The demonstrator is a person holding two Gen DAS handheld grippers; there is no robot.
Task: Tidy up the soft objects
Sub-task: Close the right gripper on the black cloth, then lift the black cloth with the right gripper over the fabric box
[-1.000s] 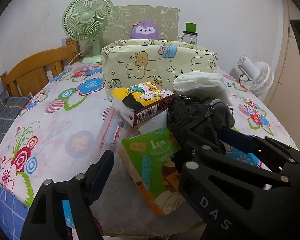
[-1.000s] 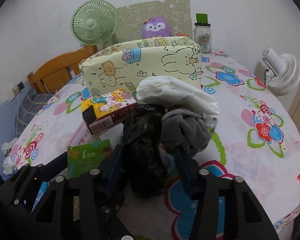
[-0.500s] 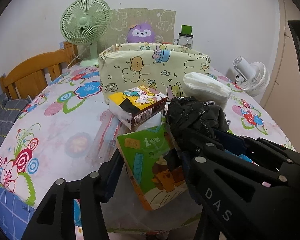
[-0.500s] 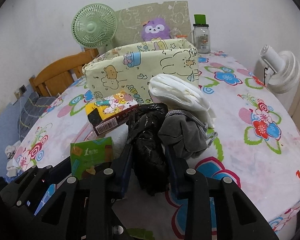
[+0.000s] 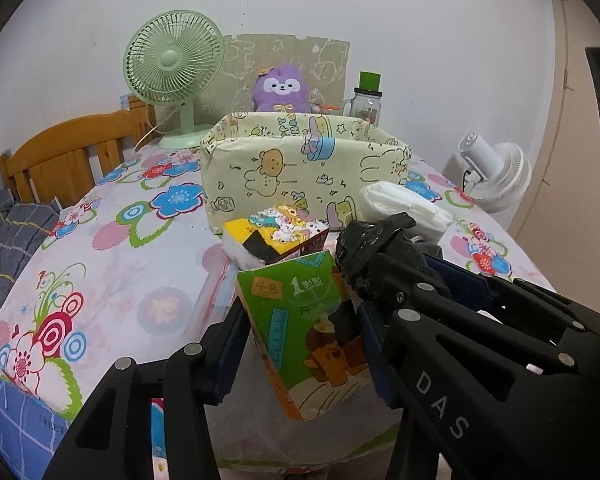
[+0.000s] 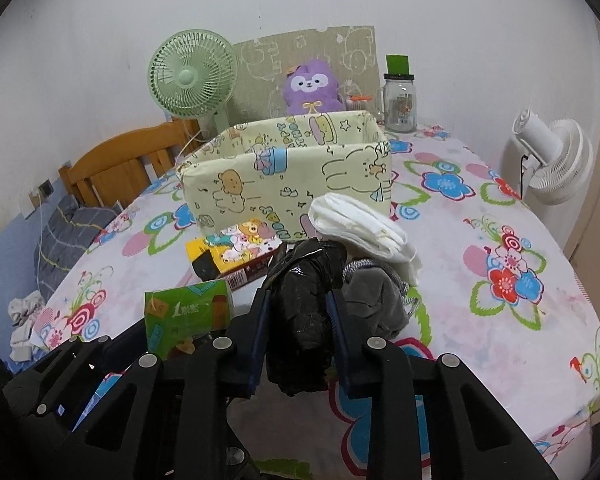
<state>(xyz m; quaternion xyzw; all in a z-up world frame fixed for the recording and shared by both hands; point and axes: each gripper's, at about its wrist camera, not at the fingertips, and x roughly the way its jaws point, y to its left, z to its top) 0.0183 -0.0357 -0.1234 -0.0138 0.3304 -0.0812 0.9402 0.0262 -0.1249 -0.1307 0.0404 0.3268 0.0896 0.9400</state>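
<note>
Both grippers grip: our left gripper point(image 5: 304, 336) has just been closing, now clamped on the green tissue pack point(image 5: 304, 320); right gripper point(image 6: 296, 320) also just closing, pinching the black bag point(image 6: 300, 312). W/ the fabric box point(image 6: 288, 176) as landmark: grey cloth point(image 6: 376, 300), white bundle point(image 6: 360, 228) & cartoon pack point(image 6: 236, 248) lie in front of it; purple plush point(image 6: 310, 88) behind.

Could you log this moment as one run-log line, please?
left tongs: shut on green tissue pack | right tongs: shut on black bag | fabric bin: empty
</note>
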